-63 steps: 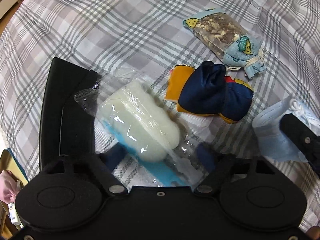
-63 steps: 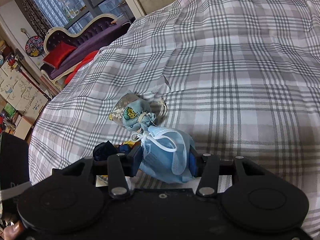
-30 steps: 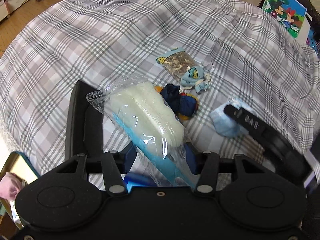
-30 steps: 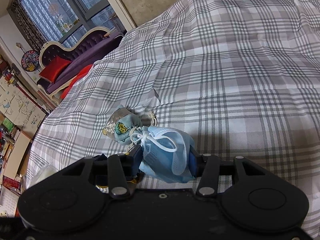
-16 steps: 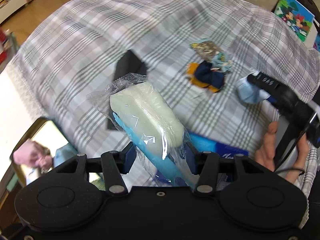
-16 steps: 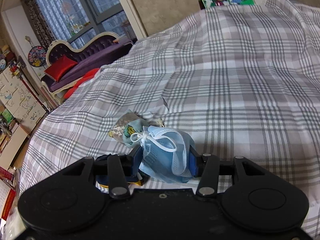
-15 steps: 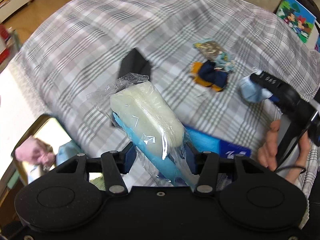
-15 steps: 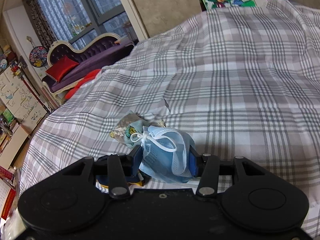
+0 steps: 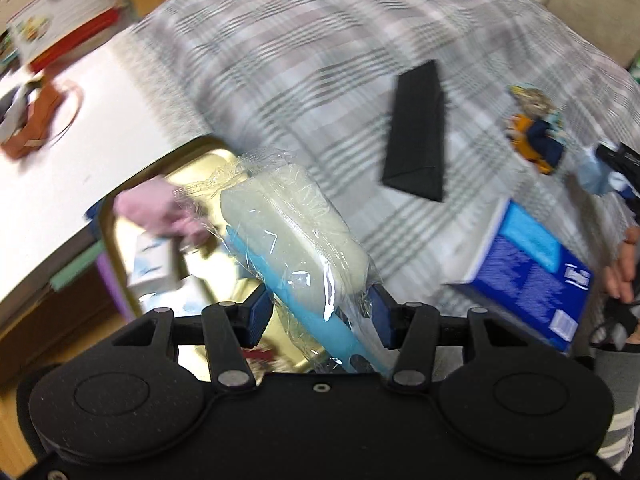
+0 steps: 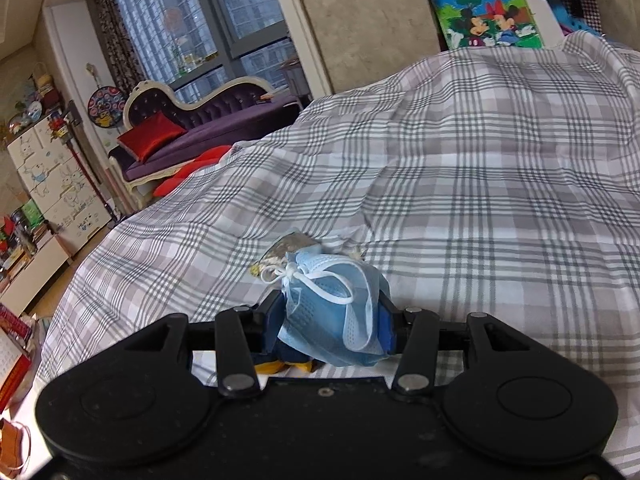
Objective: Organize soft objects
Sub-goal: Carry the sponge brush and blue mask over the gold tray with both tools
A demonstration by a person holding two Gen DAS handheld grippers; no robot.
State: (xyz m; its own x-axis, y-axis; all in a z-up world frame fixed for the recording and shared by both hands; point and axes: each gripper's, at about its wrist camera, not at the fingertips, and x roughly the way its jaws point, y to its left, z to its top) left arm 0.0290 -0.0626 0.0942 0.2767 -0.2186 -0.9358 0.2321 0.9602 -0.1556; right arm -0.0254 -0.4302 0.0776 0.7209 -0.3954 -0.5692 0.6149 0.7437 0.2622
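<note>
My left gripper (image 9: 320, 314) is shut on a clear-wrapped pale sponge with a blue backing (image 9: 294, 236). It hangs over a gold tray (image 9: 192, 156) that holds a pink soft item (image 9: 148, 208) and small white packs (image 9: 154, 264). My right gripper (image 10: 332, 324) is shut on a crumpled blue face mask (image 10: 334, 312), above the plaid bedspread (image 10: 460, 184). Just beyond the mask lies a drawstring pouch (image 10: 294, 246). A navy and orange cloth bundle (image 9: 538, 146) lies on the bed, with the right gripper's dark tip and the mask (image 9: 598, 174) beside it.
A flat black case (image 9: 420, 132) and a blue box (image 9: 528, 272) lie on the bedspread. A white table (image 9: 60, 152) with a brown item (image 9: 36, 128) stands at the left. A person's hand (image 9: 626, 272) shows at the right edge. A purple chaise (image 10: 200, 128) stands by the window.
My left gripper has swung left with the wrapped sponge, from over the bed to over the gold tray. My right gripper has tilted up a little, still holding the mask.
</note>
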